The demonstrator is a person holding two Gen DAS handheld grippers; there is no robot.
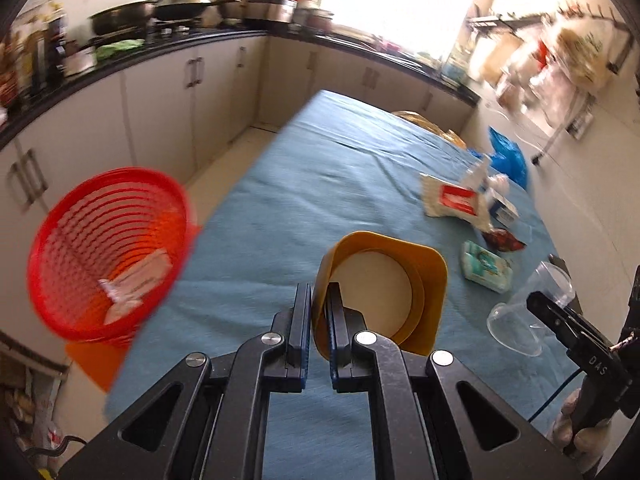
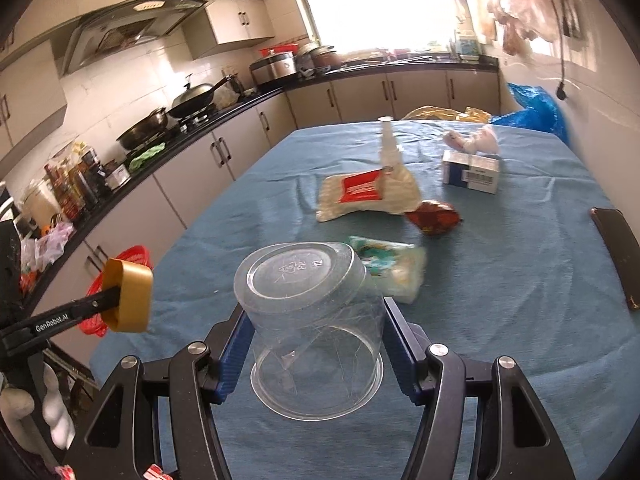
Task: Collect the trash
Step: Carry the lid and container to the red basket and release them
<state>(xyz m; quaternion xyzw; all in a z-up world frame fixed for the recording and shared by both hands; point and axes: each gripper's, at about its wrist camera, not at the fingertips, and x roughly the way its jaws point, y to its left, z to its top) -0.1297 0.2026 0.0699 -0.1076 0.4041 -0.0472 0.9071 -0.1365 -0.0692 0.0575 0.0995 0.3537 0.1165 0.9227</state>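
My left gripper (image 1: 319, 300) is shut on the rim of a yellow paper bowl (image 1: 384, 292) and holds it above the blue tablecloth; it also shows in the right wrist view (image 2: 128, 296). My right gripper (image 2: 314, 320) is shut on a clear plastic cup (image 2: 312, 320), held upside down; the cup shows in the left wrist view (image 1: 528, 312). A red mesh trash basket (image 1: 108, 248) with paper scraps inside stands off the table's left edge. More trash lies on the table: a white and red wrapper (image 2: 368, 196), a green tissue pack (image 2: 388, 268), a dark red wrapper (image 2: 434, 216), a small box (image 2: 472, 172).
The table has a blue cloth (image 2: 500, 280). A dark phone-like object (image 2: 618, 252) lies at its right edge. A blue plastic bag (image 2: 536, 108) and yellow bag (image 2: 432, 114) sit at the far end. Kitchen counters with pans (image 2: 188, 104) run along the left and back.
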